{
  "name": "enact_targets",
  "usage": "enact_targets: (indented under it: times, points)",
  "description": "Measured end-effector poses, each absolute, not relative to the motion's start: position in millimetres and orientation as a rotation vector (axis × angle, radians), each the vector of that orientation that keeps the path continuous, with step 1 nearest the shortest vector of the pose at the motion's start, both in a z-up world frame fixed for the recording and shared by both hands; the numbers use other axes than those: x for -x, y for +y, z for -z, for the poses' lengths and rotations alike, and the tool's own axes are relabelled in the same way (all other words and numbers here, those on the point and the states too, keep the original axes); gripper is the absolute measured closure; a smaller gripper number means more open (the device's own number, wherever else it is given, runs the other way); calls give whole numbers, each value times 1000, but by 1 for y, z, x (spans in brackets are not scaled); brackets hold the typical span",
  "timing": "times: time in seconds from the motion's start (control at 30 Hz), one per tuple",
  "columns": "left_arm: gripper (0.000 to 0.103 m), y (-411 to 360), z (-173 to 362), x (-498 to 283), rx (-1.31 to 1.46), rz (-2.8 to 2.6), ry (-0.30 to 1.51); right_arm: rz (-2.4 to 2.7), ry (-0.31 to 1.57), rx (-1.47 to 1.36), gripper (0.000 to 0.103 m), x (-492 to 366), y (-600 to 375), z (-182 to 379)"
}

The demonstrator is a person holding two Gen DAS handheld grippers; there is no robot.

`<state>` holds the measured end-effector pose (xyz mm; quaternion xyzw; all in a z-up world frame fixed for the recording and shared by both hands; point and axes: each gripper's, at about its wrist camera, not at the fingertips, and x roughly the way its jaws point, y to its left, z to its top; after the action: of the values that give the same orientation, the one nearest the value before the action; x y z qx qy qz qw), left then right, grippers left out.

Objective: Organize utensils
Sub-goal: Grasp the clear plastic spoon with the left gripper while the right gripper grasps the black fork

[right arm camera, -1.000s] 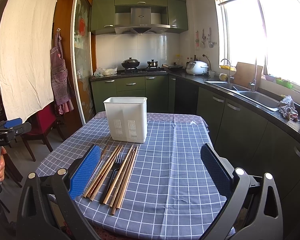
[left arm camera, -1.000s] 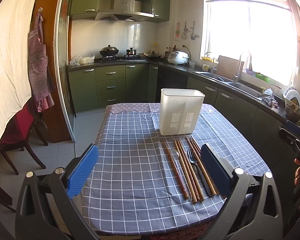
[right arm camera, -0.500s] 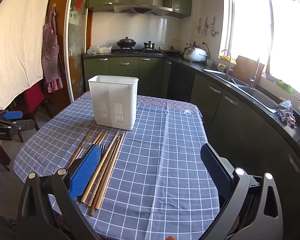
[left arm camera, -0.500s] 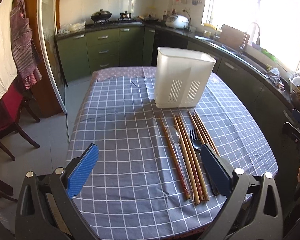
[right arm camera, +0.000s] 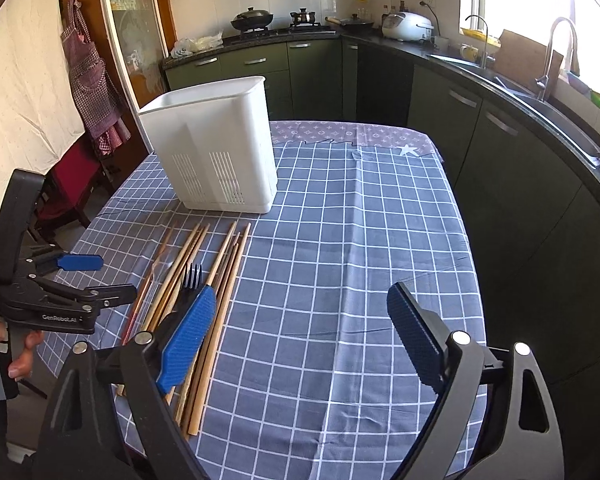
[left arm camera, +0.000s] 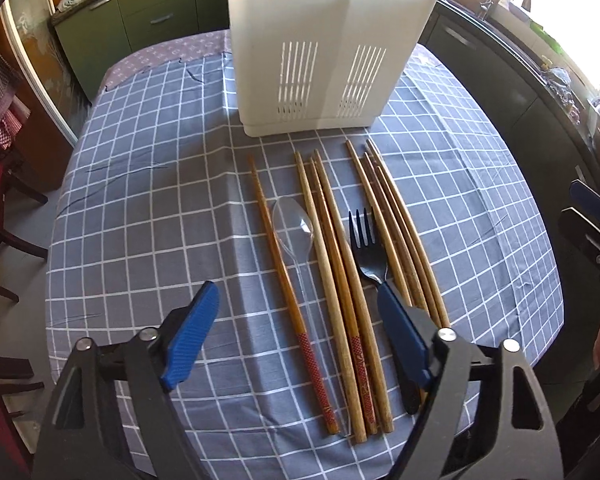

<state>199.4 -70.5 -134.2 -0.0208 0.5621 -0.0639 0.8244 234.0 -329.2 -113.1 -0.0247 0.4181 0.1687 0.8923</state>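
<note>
A white slotted holder (left arm camera: 324, 52) stands upright on the surface (left arm camera: 148, 208), which is covered by a blue checked cloth. Just in front of the holder lie wooden chopsticks (left arm camera: 332, 264) side by side, with a clear spoon (left arm camera: 294, 220) and a black fork (left arm camera: 366, 248) among them. The left gripper (left arm camera: 296, 340) hangs over the near ends of the chopsticks; its jaws have just been closing but stand apart, gripping nothing. The right gripper (right arm camera: 300, 344) hovers over bare cloth to the right of the chopsticks, its jaws also just narrowed, still released and empty.
</note>
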Motion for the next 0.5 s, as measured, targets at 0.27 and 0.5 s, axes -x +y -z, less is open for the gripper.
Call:
enact_targets:
  times: [0.27,0.5]
  points:
    - [69,-84,151,-217,67,130,1275,-335,867,64,38,-236,-330,119]
    - [80,-91,159,-231,57,106,1290,-340,875,86,60,-232,-329,125]
